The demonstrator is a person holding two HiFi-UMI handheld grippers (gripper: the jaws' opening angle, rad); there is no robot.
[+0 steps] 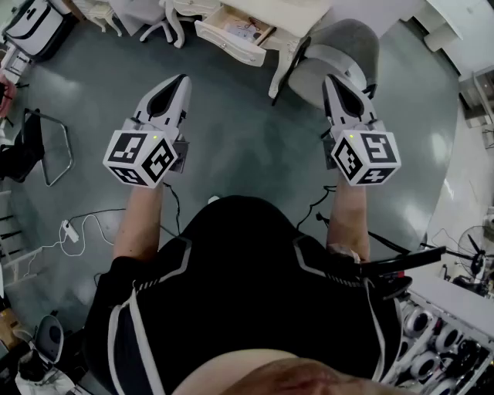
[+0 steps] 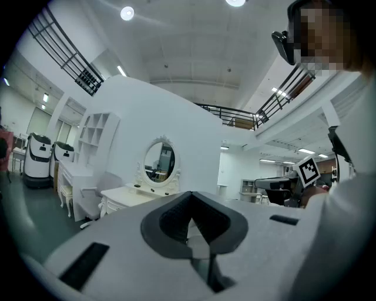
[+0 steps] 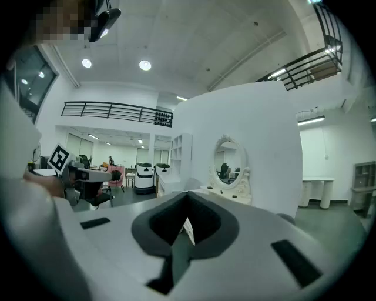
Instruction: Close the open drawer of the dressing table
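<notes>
The cream dressing table (image 1: pixel 287 11) stands at the top of the head view, and its drawer (image 1: pixel 231 32) is pulled out toward me with small items inside. Both grippers hover over the grey floor, well short of the drawer. My left gripper (image 1: pixel 182 79) is shut and empty, below and left of the drawer. My right gripper (image 1: pixel 330 79) is shut and empty too, in front of the grey chair. The left gripper view shows that gripper (image 2: pixel 189 195) aimed level at the table and its oval mirror (image 2: pixel 159 161). The right gripper (image 3: pixel 187 197) also faces the mirror (image 3: pixel 228 160).
A grey padded chair (image 1: pixel 340 52) stands right of the drawer, by the table leg. White stool legs (image 1: pixel 165 28) are left of it. A power strip with cables (image 1: pixel 73 231) and a black metal frame (image 1: pixel 48 146) lie on the floor at left. White robots (image 2: pixel 38 161) stand far off.
</notes>
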